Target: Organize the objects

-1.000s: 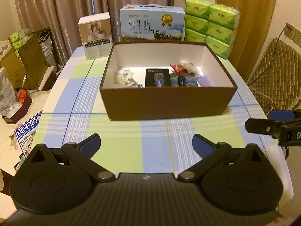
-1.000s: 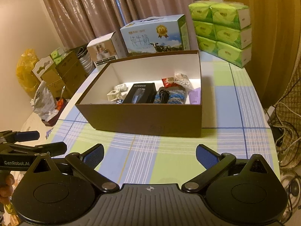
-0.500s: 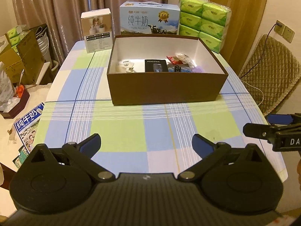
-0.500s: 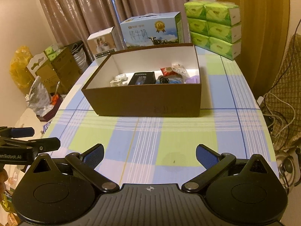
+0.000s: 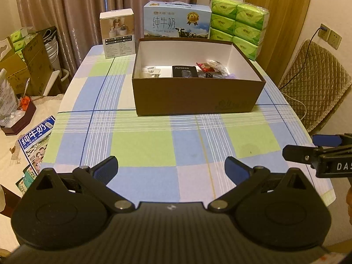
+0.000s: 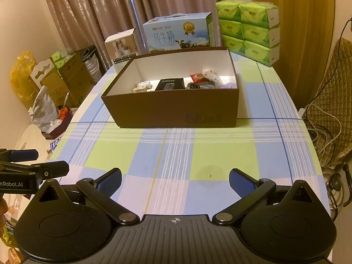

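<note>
Both hand-held grippers, left [image 5: 170, 169] and right [image 6: 175, 181], have backed away from the box [image 5: 195, 96]; jaws apart, empty; likely finished, so withdraw level, clear of the counter [image 5: 143, 145].

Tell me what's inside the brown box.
Inside the brown box: white items, a black Flyco box, a red packet and a clear bag. The near wall hides the rest.

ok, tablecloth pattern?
Blue, green and white plaid tablecloth; left wrist view shows it best.
</note>
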Demonstrator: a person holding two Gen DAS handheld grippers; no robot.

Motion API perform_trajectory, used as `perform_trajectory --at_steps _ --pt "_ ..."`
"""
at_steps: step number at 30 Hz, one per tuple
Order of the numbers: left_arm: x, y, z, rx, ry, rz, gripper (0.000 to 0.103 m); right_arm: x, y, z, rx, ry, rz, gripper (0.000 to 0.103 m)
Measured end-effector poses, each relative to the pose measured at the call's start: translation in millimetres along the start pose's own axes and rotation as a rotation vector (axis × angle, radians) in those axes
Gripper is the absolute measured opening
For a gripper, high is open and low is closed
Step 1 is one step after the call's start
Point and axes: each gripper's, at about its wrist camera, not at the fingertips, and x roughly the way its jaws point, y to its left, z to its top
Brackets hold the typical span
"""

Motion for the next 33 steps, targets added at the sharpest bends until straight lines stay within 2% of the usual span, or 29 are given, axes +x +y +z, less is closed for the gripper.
perform_trajectory --at_steps 33 --pt "-4.4 -0.5 3.6 0.014 -0.017 0.000 0.102 -2.9 4.5 -4.5 -0.001 0.002 -0.003 0.101"
